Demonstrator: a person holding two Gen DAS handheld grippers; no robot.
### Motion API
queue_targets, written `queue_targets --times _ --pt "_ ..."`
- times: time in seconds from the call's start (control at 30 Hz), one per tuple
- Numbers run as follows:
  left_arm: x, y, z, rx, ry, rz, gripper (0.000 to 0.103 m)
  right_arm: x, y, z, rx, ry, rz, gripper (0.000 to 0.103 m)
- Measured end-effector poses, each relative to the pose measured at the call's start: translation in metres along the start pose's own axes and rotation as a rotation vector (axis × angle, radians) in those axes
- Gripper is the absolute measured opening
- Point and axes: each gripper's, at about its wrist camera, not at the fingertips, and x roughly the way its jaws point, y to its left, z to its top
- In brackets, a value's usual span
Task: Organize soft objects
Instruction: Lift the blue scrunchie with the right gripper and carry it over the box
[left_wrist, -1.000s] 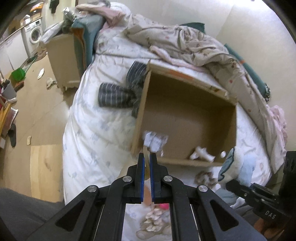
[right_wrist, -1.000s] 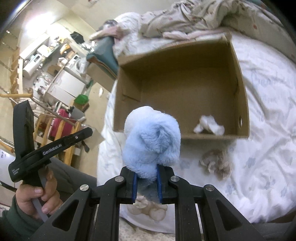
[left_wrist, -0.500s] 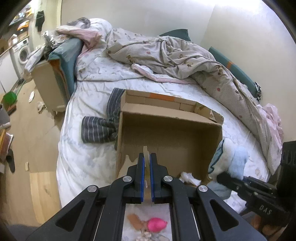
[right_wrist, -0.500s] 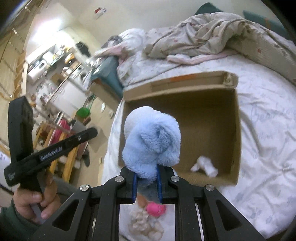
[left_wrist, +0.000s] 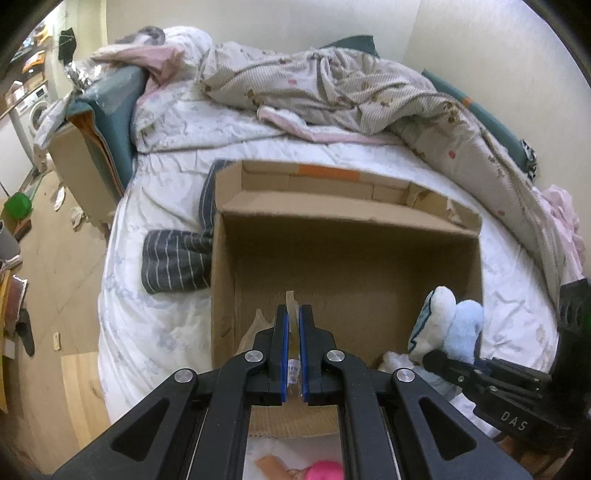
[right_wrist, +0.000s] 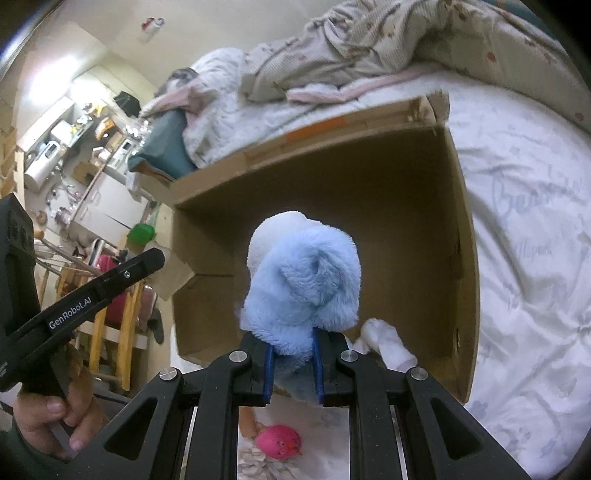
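Note:
An open cardboard box stands on the bed. My right gripper is shut on a blue and white plush toy, held over the box's near edge; the toy also shows in the left wrist view. My left gripper is shut on a thin pale strip, perhaps a tag, over the box's near left part. A white soft item lies inside the box by the near wall. A pink soft toy lies on the sheet in front of the box.
A dark striped garment lies left of the box. A crumpled floral quilt and pillows fill the back of the bed. The bed's left edge drops to a wooden floor with a nightstand and clutter.
Both grippers have moved forward and lower toward the box, which now looks larger. The plush toy has come over the box's near edge. The small pale toy seen hanging from my left gripper a second ago is out of view.

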Motion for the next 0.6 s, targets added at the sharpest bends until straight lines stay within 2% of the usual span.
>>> queue_targets --times 0.13,0.33,0.6 --pt "0.014 -0.001 -0.005 0.007 0.029 -0.001 0.005 0.012 -0.003 0.000 0.001 0.027 -0.027 0.018" --pt "0.025 -0.001 -0.010 0.021 0.028 0.011 0.005 0.021 -0.005 0.001 -0.001 0.040 -0.043 0.019" --pt "0.037 0.002 -0.012 0.014 0.051 -0.008 0.005 0.036 -0.002 0.001 -0.011 0.080 -0.060 0.019"
